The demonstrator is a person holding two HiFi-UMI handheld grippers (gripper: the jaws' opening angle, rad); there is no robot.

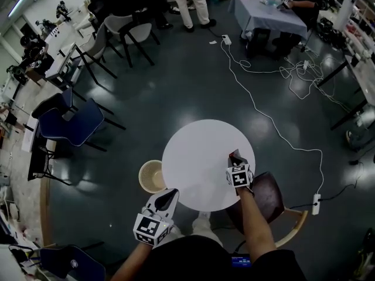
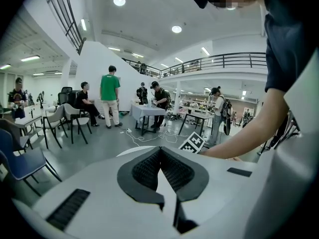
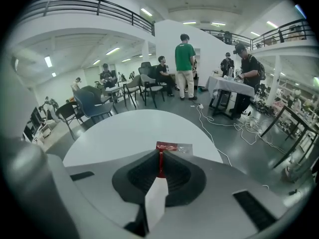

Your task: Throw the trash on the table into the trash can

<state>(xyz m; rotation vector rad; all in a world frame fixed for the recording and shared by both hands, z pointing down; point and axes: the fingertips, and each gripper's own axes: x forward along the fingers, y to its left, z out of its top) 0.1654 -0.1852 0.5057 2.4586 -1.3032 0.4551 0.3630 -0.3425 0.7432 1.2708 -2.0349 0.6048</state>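
light: bright, even, from ceiling lamps [image 2: 119, 1] above my worktop [image 1: 199, 157] | glare: lamp sheen on floor [image 1: 176, 81] beyond worktop | edges: fisheye bend, black corners | focus: worktop sharp

The head view looks steeply down on the round white table [image 1: 199, 151], with both grippers at its near edge. The left gripper [image 2: 159, 149] view sits close behind its jaws and faces nearly level across the room. The right gripper [image 3: 159, 153] view tilts down past the red wrapper [image 3: 167, 147] onto the table ahead. All three views share that table and the person in green [image 2: 109, 96] far beyond the grippers.
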